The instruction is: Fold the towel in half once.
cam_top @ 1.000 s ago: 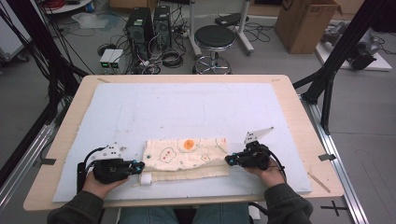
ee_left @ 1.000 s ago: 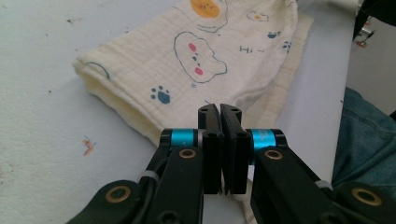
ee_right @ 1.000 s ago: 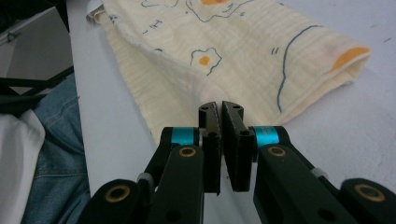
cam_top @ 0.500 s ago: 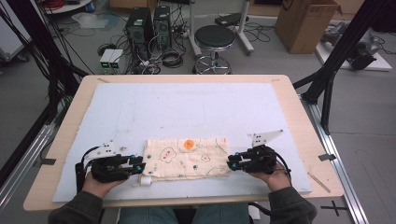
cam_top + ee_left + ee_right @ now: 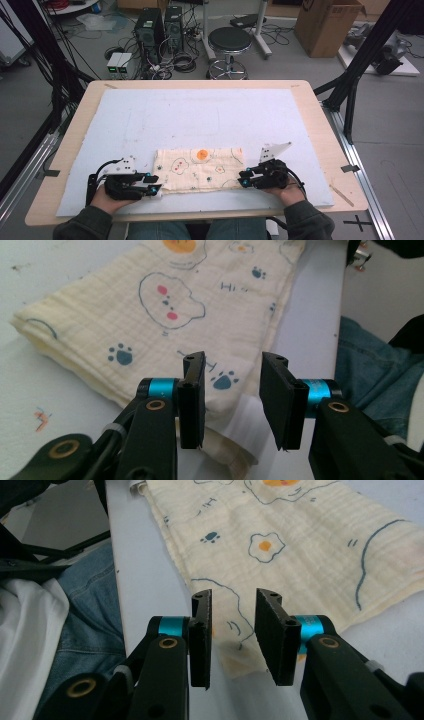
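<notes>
Folded cloth (image 5: 200, 170) lies along table's near edge (image 5: 200, 216)

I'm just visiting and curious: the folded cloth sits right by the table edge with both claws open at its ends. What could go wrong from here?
The folded cloth lies close to the near edge of the white mat, so a tug toward the person might drag it off. The left claw has just opened over the corner, gripping nothing; closing there may catch only some layers and undo the fold. The same may go for the right claw.
</notes>
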Action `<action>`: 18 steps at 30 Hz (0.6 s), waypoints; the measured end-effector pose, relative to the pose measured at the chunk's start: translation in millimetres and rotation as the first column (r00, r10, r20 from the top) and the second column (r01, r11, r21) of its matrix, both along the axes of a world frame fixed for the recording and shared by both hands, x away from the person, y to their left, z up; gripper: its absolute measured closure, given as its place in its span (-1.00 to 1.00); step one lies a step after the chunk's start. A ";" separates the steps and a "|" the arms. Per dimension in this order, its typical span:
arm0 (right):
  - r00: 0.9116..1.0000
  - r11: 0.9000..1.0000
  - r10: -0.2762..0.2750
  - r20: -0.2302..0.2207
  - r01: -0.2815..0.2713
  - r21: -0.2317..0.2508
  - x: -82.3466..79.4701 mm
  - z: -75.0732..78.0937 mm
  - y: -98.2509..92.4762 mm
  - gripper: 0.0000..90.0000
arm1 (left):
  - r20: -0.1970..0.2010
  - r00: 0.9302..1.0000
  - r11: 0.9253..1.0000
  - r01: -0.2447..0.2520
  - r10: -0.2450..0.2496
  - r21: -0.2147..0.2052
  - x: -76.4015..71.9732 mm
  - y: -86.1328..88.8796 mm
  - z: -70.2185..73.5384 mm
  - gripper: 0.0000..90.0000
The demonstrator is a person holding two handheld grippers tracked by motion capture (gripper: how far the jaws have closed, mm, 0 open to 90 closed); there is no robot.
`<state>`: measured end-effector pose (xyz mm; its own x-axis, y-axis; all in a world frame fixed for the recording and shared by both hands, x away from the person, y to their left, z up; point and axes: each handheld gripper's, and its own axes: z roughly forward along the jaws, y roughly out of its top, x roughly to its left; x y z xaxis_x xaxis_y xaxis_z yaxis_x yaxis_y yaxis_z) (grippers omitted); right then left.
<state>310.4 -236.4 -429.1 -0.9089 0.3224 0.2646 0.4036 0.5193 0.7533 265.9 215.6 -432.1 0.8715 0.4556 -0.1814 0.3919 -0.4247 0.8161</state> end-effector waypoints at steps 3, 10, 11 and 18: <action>1.000 1.000 -0.001 -0.002 0.001 -0.018 -0.2 -1.6 1.9 0.48 | -0.002 1.000 0.999 -0.016 0.016 0.041 2.0 -2.7 -3.3 0.40; 1.000 0.999 -0.006 -0.004 0.006 -0.034 1.3 -4.9 4.2 0.45 | -0.005 1.000 0.995 -0.023 0.024 0.094 6.2 -5.3 -7.1 0.77; 1.000 0.999 -0.008 -0.004 0.007 -0.036 1.3 -4.8 4.2 0.44 | 0.000 1.000 0.996 -0.025 0.025 0.086 5.9 -4.4 -5.8 0.79; 1.000 1.000 -0.014 -0.004 0.014 -0.028 0.6 -3.7 4.3 0.44 | 0.046 0.999 0.999 -0.031 0.029 0.039 -2.3 3.3 3.4 0.89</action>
